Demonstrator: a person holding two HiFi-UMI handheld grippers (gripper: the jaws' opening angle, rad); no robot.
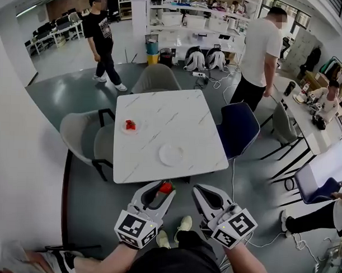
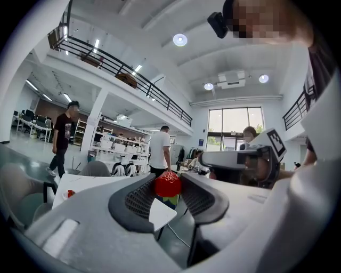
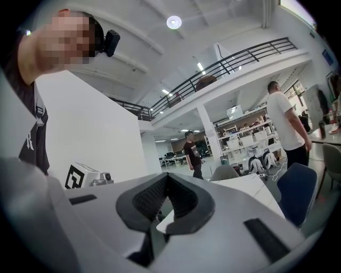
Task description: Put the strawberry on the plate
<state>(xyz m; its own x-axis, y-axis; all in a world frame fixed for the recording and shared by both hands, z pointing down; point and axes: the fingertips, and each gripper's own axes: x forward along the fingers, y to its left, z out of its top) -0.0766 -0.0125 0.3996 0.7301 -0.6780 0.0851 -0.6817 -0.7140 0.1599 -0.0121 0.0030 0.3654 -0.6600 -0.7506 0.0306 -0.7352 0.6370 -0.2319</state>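
Note:
My left gripper [image 1: 164, 189] is shut on a red strawberry [image 1: 166, 188], held just off the near edge of the white table [image 1: 160, 116]. The left gripper view shows the strawberry [image 2: 168, 184] pinched between the dark pads. An empty white plate [image 1: 171, 154] lies on the table near its front edge, a little beyond the grippers. A second small plate [image 1: 130, 126] at the table's left side carries another strawberry [image 1: 130, 124]. My right gripper [image 1: 198, 191] hangs beside the left one, its jaws closed with nothing between them [image 3: 166, 181].
Grey chairs [image 1: 81, 137] stand at the table's left and far side, a blue chair [image 1: 238, 127] at its right. Two people stand beyond the table, one in black [image 1: 103, 37], one in white [image 1: 259, 55]. Desks with equipment fill the right side.

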